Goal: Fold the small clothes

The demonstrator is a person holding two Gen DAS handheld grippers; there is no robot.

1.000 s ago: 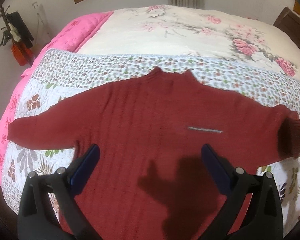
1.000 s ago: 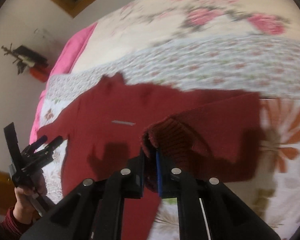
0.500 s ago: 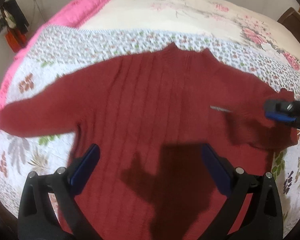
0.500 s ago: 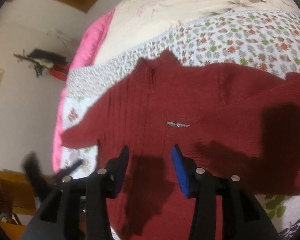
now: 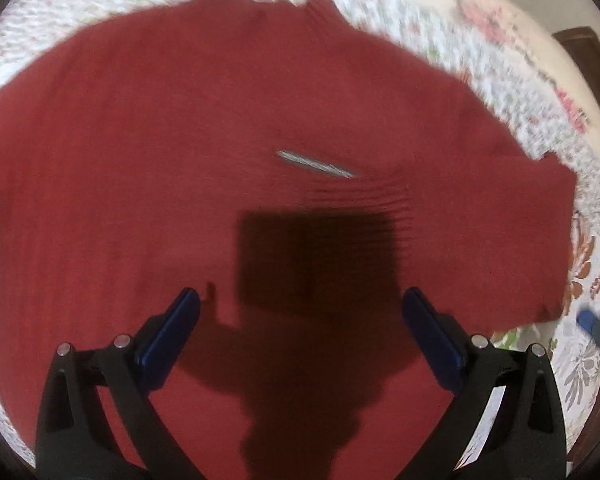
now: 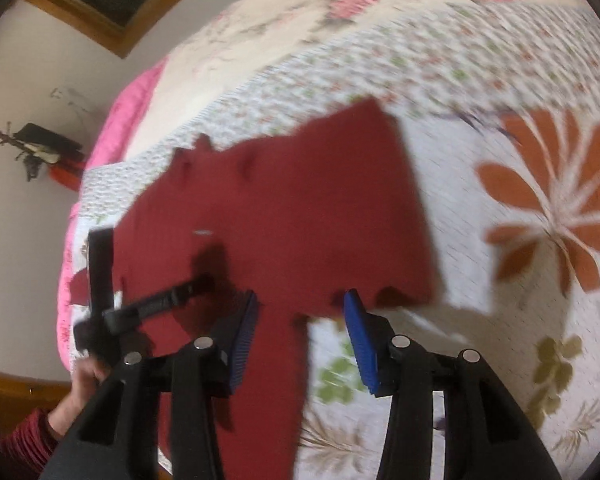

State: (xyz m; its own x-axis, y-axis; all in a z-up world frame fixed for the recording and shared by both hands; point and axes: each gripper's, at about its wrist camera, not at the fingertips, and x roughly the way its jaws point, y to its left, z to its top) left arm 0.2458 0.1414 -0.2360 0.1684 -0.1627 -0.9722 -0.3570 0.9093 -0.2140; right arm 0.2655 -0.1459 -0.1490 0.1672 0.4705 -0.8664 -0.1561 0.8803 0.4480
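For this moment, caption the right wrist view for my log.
Open right gripper above the red sweater on the floral quilt.

Motion-blurred fisheye views, dark vignetted corners, hard tool shadows on the sweater (image 5: 180,160)

A red sweater (image 5: 180,160) lies on the floral-quilted bed (image 6: 520,260).

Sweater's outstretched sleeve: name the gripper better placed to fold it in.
Left. The left gripper hangs open over the sweater, nearer the outstretched sleeve; the right gripper, open too, sits at the opposite edge.
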